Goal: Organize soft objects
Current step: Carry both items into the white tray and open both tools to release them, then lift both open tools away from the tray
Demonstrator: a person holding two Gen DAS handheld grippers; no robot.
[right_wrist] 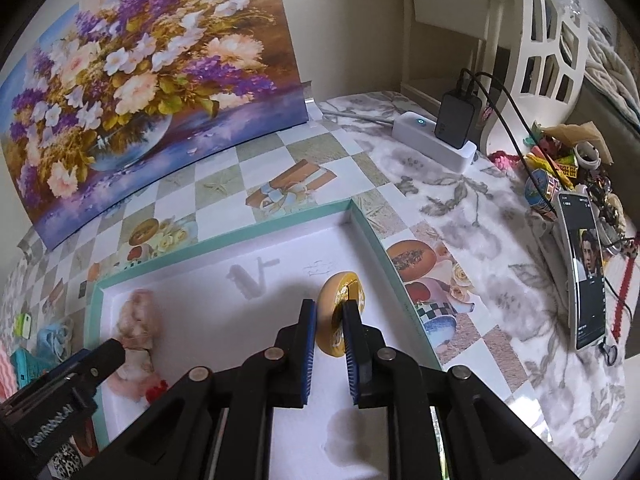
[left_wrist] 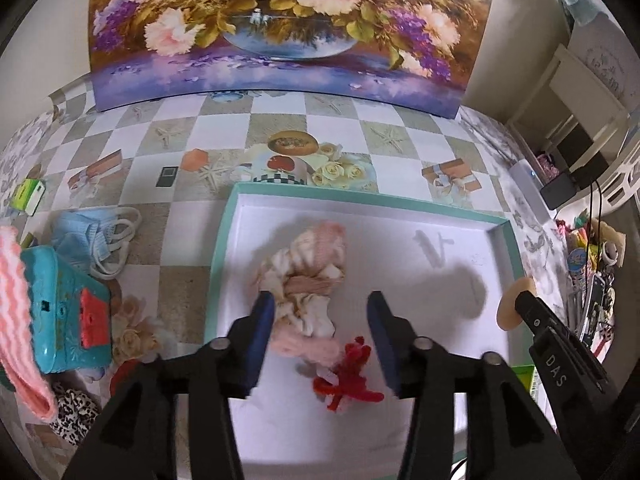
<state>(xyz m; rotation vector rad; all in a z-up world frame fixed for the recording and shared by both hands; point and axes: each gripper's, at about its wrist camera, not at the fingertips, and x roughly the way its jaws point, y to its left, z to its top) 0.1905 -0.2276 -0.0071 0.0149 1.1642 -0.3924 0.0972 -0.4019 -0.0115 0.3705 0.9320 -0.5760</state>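
Holding the left gripper [left_wrist: 320,300] with fingers spread wide and nothing pinched, low over the teal-rimmed white tray [left_wrist: 360,200]. Hovering right over a pink-and-cream fabric bundle [left_wrist: 308,264] lying inside the tray, with a red fuzzy twist [left_wrist: 348,376] just beside it. Cannot tell whether the left-hand finger pad touches the bundle.

Pinching a round yellow pad [right_wrist: 340,312] on edge between the right gripper's [right_wrist: 329,306] blue-padded fingers, upright over the tray's right part, well apart from the bundle.

Possible trouble from here:
- Snagging a loose ruffle or a red strand on a ribbed pad when lifting the left gripper away, and so dragging the bundle back out of the tray.
- Letting the yellow pad go while on edge: likely to roll or topple, perhaps against the low tray wall or over it.
- Squeezing too lightly on a springy disc: apt to slip or twist out sideways.
- Crossing both grippers over one small tray: a knock between them looks plausible.

Materials and shapes:
- Bundle: crinkled, gathered cloth, limp and irregular, probably scrunchie-like.
- Red twist: bristly, chenille-like, thin limbs.
- Yellow pad: smooth, thick, coin-shaped, seemingly spongy.
- Tray: stiff card, matte white inside, shallow.

Waiting on the patterned bench [left_wrist: 188,280] to the left: a pale blue face mask [left_wrist: 96,236] with looped straps, a pink striped knit [left_wrist: 16,300], leopard-print fabric [left_wrist: 74,412], and a hard teal plastic toy [left_wrist: 60,312].
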